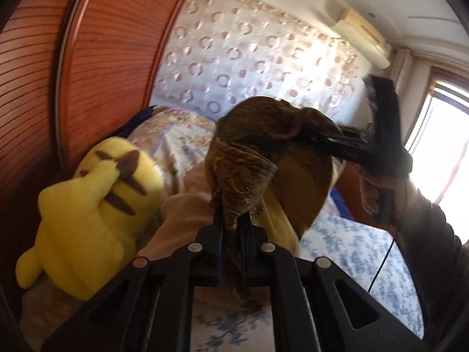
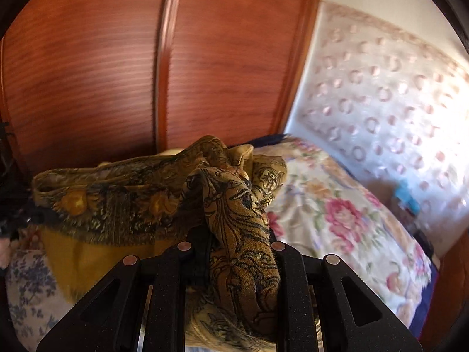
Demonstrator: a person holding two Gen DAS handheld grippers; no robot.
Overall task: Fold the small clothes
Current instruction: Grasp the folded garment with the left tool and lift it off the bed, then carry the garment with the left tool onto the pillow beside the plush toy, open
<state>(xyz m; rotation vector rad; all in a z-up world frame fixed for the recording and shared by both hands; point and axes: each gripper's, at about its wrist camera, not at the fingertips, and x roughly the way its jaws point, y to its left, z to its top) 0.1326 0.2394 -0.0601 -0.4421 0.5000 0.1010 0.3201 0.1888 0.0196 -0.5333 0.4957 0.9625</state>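
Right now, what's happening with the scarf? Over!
Left gripper shut on mustard-yellow patterned scarf. Right gripper shut on another bunch of it. Scarf lifted, unfolded. Yellow plush toy beside it on bed.

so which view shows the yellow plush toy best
The left wrist view. The yellow plush toy fills its lower left, lying on the bed beside the patterned scarf, brown stripes visible though motion-blurred. The right wrist view shows nothing of it: only the scarf, the wardrobe doors and the floral bedding.
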